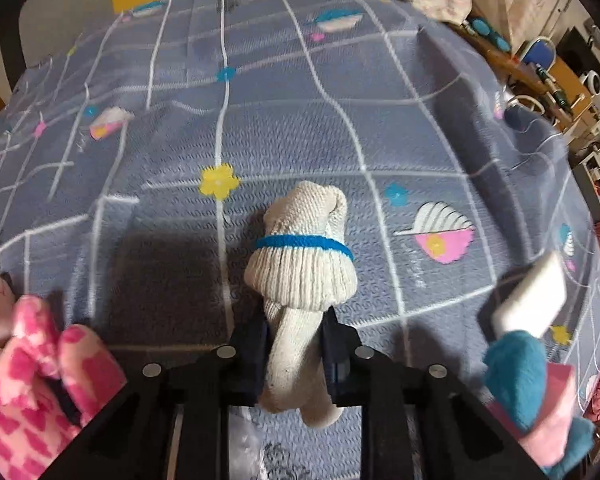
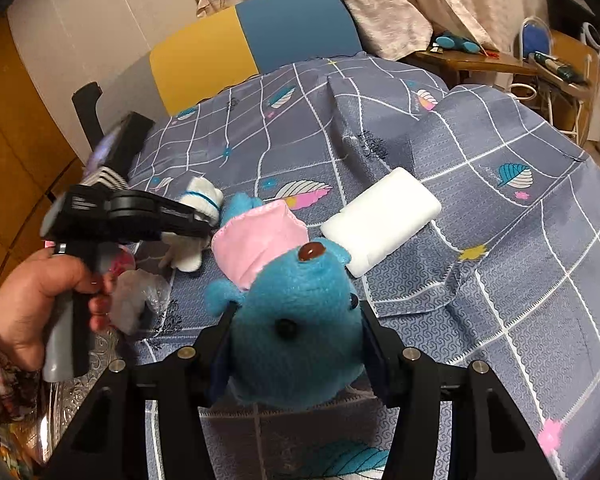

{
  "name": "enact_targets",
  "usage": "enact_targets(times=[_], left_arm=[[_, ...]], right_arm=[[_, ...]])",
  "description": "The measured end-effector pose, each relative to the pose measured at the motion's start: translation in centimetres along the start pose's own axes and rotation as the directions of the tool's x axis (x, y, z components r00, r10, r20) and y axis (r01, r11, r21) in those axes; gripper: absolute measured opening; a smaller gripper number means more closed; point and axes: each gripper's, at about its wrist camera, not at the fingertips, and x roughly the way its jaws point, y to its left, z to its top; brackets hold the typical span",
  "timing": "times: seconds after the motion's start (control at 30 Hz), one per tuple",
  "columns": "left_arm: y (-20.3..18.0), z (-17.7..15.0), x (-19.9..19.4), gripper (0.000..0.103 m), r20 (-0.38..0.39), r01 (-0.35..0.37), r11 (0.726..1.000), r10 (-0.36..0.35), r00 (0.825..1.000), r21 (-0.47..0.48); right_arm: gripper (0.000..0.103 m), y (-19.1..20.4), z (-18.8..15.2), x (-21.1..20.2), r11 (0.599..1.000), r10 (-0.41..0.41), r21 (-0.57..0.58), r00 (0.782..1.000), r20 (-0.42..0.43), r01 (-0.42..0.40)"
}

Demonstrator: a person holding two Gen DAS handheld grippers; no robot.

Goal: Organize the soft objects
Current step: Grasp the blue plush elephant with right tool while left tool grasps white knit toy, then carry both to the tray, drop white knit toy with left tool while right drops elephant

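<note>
Indoor light, moderate and warm, no glare. My left fingers [image 1: 294,354] throw a dark shadow onto the bedsheet [image 1: 300,120] to their left, so the light comes from the right. Strong fisheye on both views: grid lines bow, black vignette in the corners. White pad [image 1: 530,300] and pink plush [image 1: 32,372] smear with blur at the left view's edges. Centre is sharp enough.

pink checkered plush [image 1: 32,372] cut off at left edge; white sponge [image 1: 530,300] blurred.
</note>
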Motion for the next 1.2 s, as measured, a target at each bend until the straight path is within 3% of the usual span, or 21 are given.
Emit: enact_targets(times=[0.2, 0.43, 0.53, 0.67, 0.83, 1.0, 1.2], left_arm=[[0.1, -1.4, -7.0, 0.021, 0.122, 0.135, 0.991, -0.133, 0.984, -0.012], [0.4, -5.6, -15.7, 0.021, 0.223, 0.297, 0.953, -0.304, 0.926, 0.064], [2.2, -8.6, -19.5, 0.021, 0.269, 0.356, 0.931, -0.364, 0.892, 0.077], [5.1, -13.2, -24.4, 0.021, 0.349, 0.381, 0.917, -0.397, 0.849, 0.116], [9.7, -19.2, -29.5, 0.021, 0.436, 0.356, 0.927, -0.372, 0.819, 0.122], [15.9, -23.6, -30.9, 0.021, 0.465, 0.336, 0.941, -0.312, 0.829, 0.032], [24.4, -27.9, -28.5, 0.021, 0.438, 0.276, 0.952, -0.195, 0.878, -0.131]], right_arm=[[0.056, -0.1, -0.1, -0.3, 1.0, -0.018, -0.007, 1.0, 0.022, 0.018], [0.056, 1.3, -0.5, -1.5, 0.998, -0.04, -0.05, 0.996, 0.075, 0.043], [0.056, 2.6, -1.1, -2.8, 0.993, -0.059, -0.09, 0.989, 0.133, 0.071], [0.056, 4.2, -2.6, -5.0, 0.995, -0.035, -0.088, 0.985, 0.171, 0.05], [0.056, 7.0, -4.2, -8.3, 0.995, 0.012, -0.097, 0.975, 0.223, 0.01], [0.056, 11.1, -5.5, -11.5, 0.989, 0.068, -0.147, 0.959, 0.276, -0.027], [0.056, 17.5, -7.1, -14.2, 0.965, 0.182, -0.237, 0.943, 0.277, -0.116]])
